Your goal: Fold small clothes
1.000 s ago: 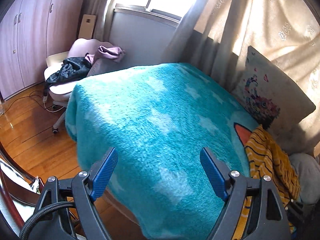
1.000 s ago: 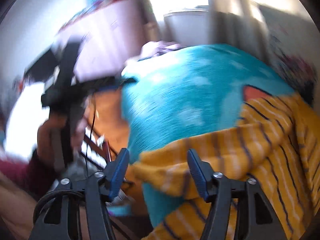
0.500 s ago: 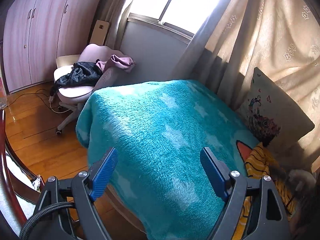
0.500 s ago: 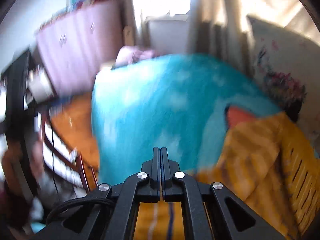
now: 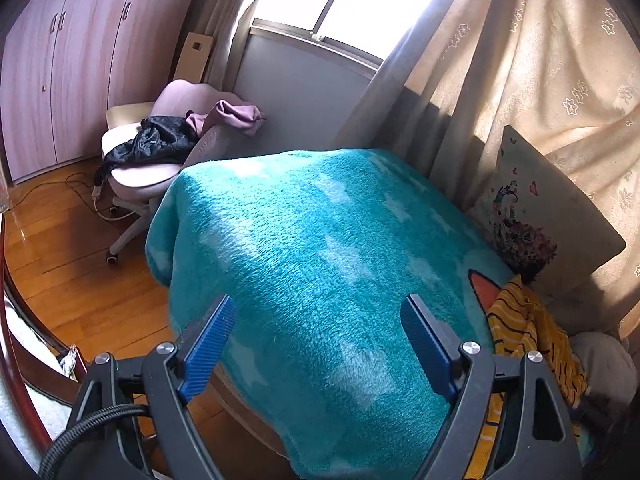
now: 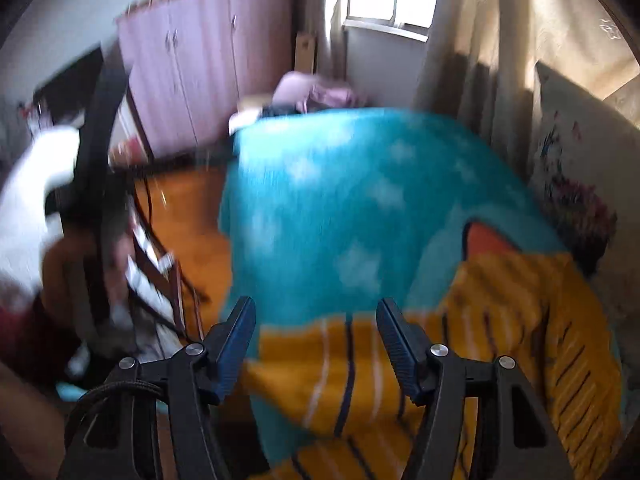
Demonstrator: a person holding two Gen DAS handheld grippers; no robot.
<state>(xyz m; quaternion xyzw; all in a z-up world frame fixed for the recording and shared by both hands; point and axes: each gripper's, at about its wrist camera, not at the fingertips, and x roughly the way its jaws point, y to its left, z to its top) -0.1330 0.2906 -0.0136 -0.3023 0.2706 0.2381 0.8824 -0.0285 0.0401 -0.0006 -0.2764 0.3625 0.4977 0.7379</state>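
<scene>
A yellow garment with dark stripes lies crumpled on the near right part of a teal fleece blanket. In the left wrist view the same garment sits at the right edge, beside the pillow. My right gripper is open and empty, just above the garment's near edge. My left gripper is open and empty, above the blanket to the left of the garment. The right wrist view is blurred.
A printed pillow leans on the curtain at the right. A pink chair with dark clothes stands beyond the bed's far left corner. Wooden floor and wardrobes lie left.
My right gripper was shut half a second ago and is open now, over the striped garment. The left gripper stayed open, and its view has swung.
</scene>
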